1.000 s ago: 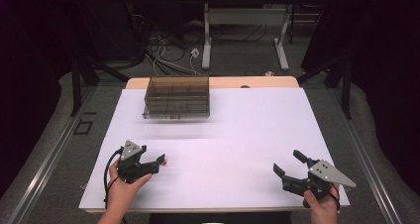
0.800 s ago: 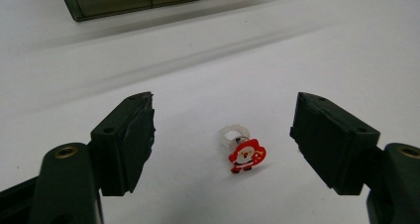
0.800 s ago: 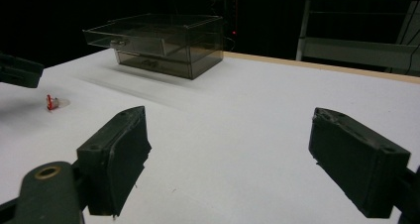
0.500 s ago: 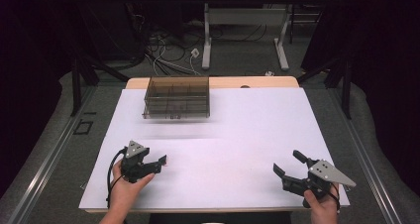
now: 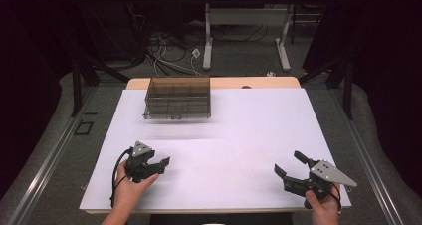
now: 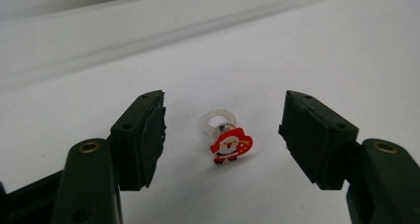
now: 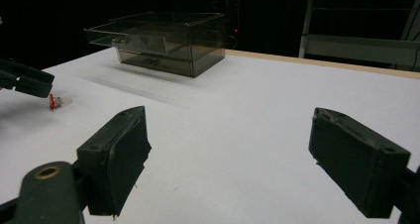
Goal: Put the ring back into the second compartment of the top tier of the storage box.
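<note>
A small clear plastic ring with a red Santa figure (image 6: 230, 144) lies on the white table sheet (image 5: 259, 130). In the left gripper view it sits between the two black jaws of my left gripper (image 6: 225, 110). The jaws have just been closing around it, and the pads stand apart from it on both sides. In the high view the left gripper (image 5: 161, 164) is at the near left of the table. From the right gripper view the ring (image 7: 53, 101) shows far to the left. My right gripper (image 5: 289, 164) (image 7: 230, 135) rests at the near right, open and holding nothing.
A smoky clear plastic box with compartments (image 5: 177, 96) (image 7: 163, 40) stands at the far left of the table. Bare white sheet lies between the two grippers. Beyond the far edge are cables on the floor and a table frame (image 5: 209, 41).
The left gripper's jaws have narrowed, and it has crept slightly to the right. The right gripper has stayed where it was.
</note>
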A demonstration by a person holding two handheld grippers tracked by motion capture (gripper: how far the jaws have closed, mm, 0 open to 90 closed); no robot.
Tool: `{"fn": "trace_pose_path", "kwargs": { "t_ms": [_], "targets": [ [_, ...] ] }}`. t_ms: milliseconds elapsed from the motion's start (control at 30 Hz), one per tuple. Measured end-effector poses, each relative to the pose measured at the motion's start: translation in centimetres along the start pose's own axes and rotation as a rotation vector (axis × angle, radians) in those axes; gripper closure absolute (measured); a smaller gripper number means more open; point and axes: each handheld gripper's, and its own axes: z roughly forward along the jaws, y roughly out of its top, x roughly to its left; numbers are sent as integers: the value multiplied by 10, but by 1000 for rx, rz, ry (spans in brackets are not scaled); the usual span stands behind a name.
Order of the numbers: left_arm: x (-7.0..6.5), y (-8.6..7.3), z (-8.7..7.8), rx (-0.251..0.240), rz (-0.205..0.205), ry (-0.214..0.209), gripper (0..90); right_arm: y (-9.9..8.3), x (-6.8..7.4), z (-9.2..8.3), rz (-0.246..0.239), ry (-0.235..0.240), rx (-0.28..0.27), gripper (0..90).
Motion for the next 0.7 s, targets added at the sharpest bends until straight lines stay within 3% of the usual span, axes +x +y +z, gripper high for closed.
{"fn": "trace_pose_path", "kwargs": {
  "t_ms": [367,700],
  "targets": [
    [-4,1,6,21,-22,12,404,0,-1,0,-3,1,4,149],
    [-8,3,8,80,-59,4,445,0,-1,0,-4,6,5,149]
  ]
}}
